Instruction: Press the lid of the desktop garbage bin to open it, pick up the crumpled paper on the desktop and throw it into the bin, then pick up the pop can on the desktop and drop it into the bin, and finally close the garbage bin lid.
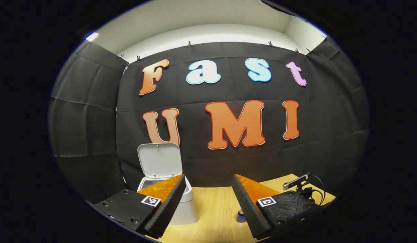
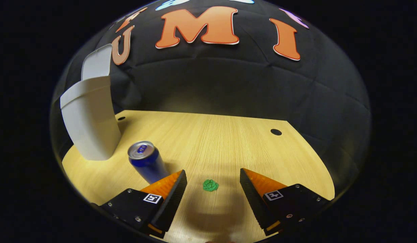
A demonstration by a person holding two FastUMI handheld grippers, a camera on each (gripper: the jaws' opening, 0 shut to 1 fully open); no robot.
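Observation:
The white desktop bin (image 1: 186, 206) stands on the wooden table with its lid (image 1: 159, 160) raised upright; my left gripper (image 1: 208, 206) is open just right of it, its left finger overlapping the bin's rim in the left gripper view. The top of the blue pop can (image 1: 241, 216) peeks beside the left gripper's right finger. In the right gripper view the bin (image 2: 90, 121) stands at far left with the lid (image 2: 96, 64) up behind it. The blue can (image 2: 147, 162) stands upright near my right gripper's left finger. A small green crumpled paper (image 2: 210, 185) lies on the table between the open right gripper (image 2: 213, 189) fingers, slightly ahead.
The wooden table (image 2: 228, 141) has two dark round holes, one at the back right (image 2: 276, 132) and one near the bin (image 2: 121, 118). A small camera with cables (image 1: 298, 184) stands on the table at the right in the left gripper view.

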